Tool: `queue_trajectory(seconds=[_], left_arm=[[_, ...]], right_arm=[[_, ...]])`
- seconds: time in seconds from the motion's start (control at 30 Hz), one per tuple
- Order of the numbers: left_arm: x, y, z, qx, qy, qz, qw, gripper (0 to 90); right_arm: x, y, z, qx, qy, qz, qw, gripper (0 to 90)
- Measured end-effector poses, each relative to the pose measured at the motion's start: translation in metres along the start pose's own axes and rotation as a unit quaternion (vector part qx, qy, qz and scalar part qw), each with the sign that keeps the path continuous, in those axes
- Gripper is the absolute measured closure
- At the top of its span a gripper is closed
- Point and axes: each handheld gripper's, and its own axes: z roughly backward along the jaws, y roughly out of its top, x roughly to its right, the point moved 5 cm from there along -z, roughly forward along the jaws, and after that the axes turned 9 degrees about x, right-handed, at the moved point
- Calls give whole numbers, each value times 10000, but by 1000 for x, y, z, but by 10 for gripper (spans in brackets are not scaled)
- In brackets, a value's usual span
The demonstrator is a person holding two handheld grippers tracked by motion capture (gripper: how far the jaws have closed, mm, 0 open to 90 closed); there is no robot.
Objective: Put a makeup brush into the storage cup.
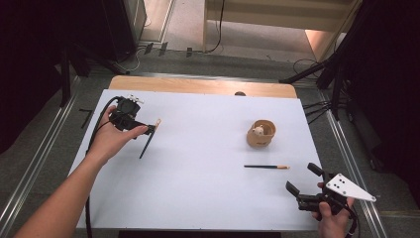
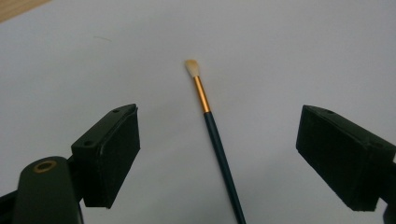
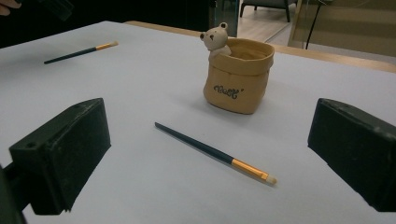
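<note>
Table [image 1: 198, 198]: a flat white matte sheet is covering it, with a strip of pale wood showing along the far edge.

Left gripper [image 1: 141, 130]: black, blocky, a hand [image 1: 111, 141] is holding it over the far left part of the sheet. Its jaws are standing wide apart and released, gripping nothing. A black cable is trailing from it toward the near edge.

Left brush [image 1: 149, 139]: thin, straight, with a dark teal handle, a gold metal ferrule and a pale bristle tip. It is lying flat on the sheet just beside the left gripper, tip pointing far. In the left gripper view the left brush [image 2: 212, 128] is lying between the two open jaws, touching neither.

Right gripper [image 1: 302, 179]: black, topped by a grey three-cornered plate, held by a hand [image 1: 332, 215] at the near right corner. Its jaws are spread and released, empty.

Right brush [image 1: 266, 167]: same make, lying flat right of centre, tip pointing right, near the right gripper and apart from it.

Pot [image 1: 261, 133]: a small tan holder shaped like a rolled-top paper sack, matte, with dark lettering on its side [image 3: 237, 77]. A cream bear figure [image 3: 215, 38] is peeking over its rim. It is standing upright on the right part of the sheet, just beyond the right brush.
</note>
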Motion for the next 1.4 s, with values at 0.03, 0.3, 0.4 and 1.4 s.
queue_trajectory(seconds=[0.03,0.3,0.4,1.4], left_arm=[[0,0,-1,-72,3,-15,10000,143],[-3,1,-8,-589,200,-12,9981,166],[-4,2,-9,-665,190,7,9976,232],[5,-12,-40,-1789,35,411,9830,684]], right_arm=[[0,0,0,-2,-3,-2,10000,0],[-1,0,0,-24,-1,-11,10000,0],[-1,0,0,-21,3,-9,10000,0],[0,-2,0,-55,-11,-25,10000,0]])
